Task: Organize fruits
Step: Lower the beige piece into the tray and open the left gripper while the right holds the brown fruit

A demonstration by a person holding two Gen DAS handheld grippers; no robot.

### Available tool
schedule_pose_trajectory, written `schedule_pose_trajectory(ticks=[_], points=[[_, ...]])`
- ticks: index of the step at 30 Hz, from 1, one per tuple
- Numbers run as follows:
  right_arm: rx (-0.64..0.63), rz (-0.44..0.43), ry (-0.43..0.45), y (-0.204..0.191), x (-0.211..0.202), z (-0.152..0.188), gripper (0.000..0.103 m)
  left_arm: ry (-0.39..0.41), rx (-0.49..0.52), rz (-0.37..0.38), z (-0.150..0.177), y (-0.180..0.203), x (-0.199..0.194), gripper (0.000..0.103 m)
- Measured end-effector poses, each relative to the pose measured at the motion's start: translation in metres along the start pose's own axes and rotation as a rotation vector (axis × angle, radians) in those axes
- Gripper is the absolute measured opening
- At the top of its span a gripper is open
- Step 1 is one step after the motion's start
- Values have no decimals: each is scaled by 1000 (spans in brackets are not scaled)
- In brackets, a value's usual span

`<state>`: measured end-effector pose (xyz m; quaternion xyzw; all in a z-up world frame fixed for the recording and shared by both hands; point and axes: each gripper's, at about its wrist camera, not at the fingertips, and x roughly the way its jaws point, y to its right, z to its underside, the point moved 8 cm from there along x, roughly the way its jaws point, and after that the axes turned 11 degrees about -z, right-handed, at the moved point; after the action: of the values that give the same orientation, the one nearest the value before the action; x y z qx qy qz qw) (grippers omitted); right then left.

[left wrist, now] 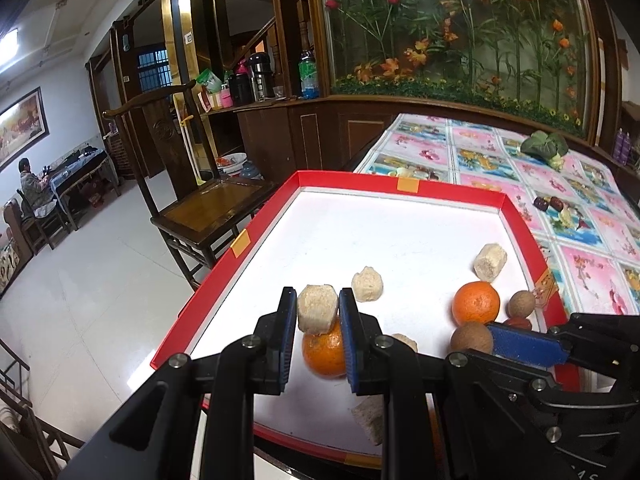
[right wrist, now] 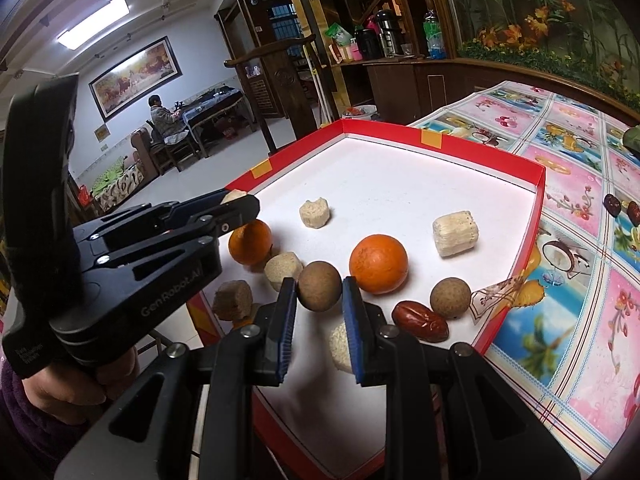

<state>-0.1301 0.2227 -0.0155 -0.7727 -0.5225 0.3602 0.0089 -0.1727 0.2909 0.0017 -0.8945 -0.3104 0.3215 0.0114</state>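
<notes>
Left wrist view: left gripper [left wrist: 319,307] pinches a beige chunk [left wrist: 316,307] above the red tray [left wrist: 400,185].
Right gripper [right wrist: 319,294] angled down, clamping a brown ball [right wrist: 319,286] beside the tray's orange [right wrist: 378,258].

"GenRobot.AI" on left gripper [right wrist: 236,204]

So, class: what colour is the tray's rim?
Red rim, with small orange tape patches; clearest in the left wrist view.
</notes>
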Motion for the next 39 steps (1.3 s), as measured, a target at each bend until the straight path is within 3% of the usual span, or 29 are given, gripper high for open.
schedule_pose_trajectory(ticks=[14,17,19,26,29,30,32,39], points=[[6,-36,5,-1,-3,1,25,-7,18,-26,0,2,-1,23],[10,-43,10,-1,-5,1,25,-9,23,-29,0,4,-2,29],[14,-49,13,0,-6,1,25,-9,22,-37,0,3,-2,41],[30,-58,25,2,-9,1,26,-4,22,-43,-1,4,-3,45],[48,-63,32,5,-11,1,26,-7,22,-47,-1,4,-3,57],[58,-65,34,7,-12,1,27,-7,20,-50,-1,3,-3,61],[99,-81,36,13,-13,0,44,-10,14,-58,-1,2,-2,69],[169,-115,92,21,-21,-4,45,-10,-6,-58,1,-1,-1,76]])
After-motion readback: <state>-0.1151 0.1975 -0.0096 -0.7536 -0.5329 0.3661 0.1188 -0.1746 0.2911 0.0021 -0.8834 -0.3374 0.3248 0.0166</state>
